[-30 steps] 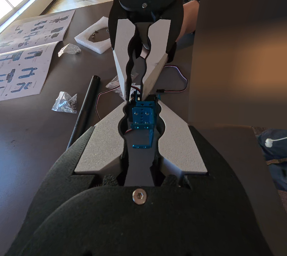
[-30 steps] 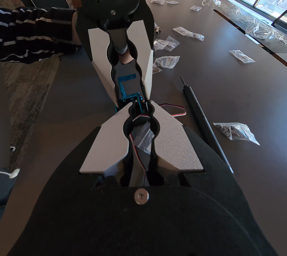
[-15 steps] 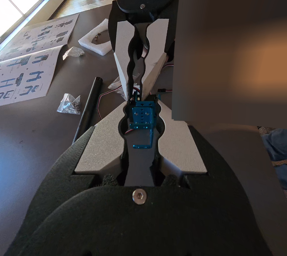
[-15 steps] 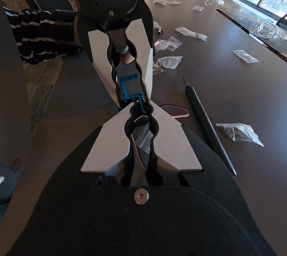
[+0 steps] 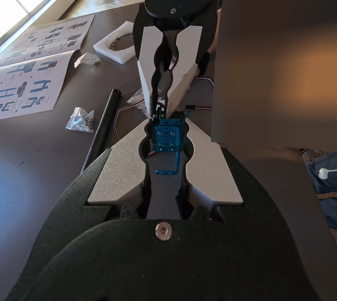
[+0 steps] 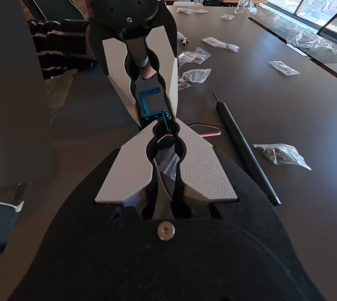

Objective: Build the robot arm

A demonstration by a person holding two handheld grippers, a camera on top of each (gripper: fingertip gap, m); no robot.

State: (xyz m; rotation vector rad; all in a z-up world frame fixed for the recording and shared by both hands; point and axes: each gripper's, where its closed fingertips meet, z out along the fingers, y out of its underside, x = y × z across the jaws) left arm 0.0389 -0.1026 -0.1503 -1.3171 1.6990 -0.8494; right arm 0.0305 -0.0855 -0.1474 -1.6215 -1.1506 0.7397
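In the left wrist view the left gripper (image 5: pixel 166 133) stands closed down onto a blue metal bracket assembly (image 5: pixel 166 138), its white fingers (image 5: pixel 127 157) pressing the block's two sides near their tips. A thin blue L-shaped arm (image 5: pixel 172 164) of the bracket hangs back toward the camera inside the gap, so the piece's long axis runs along the gripper's own line. Directly opposite, tip to tip, the right gripper (image 5: pixel 160 109) comes in from the far side with its jaws almost together, pinching the top far edge of the same assembly. Both tools are equally near; the bracket lies straight ahead of each, held above the dark table (image 5: pixel 36 164).

The right wrist view shows what the first hides: the red, white and black servo wire (image 6: pixel 204 128) looping out to the right, another run of it passing back between the right gripper's (image 6: pixel 165 121) fingers over a small clear bag (image 6: pixel 168 166).

Farther out lie a black rod-like tool (image 6: pixel 242 144), a bag of screws (image 6: pixel 279 155), more small bags (image 6: pixel 197 75), a white foam frame (image 5: pixel 116 49) and an open instruction sheet (image 5: pixel 32 76).
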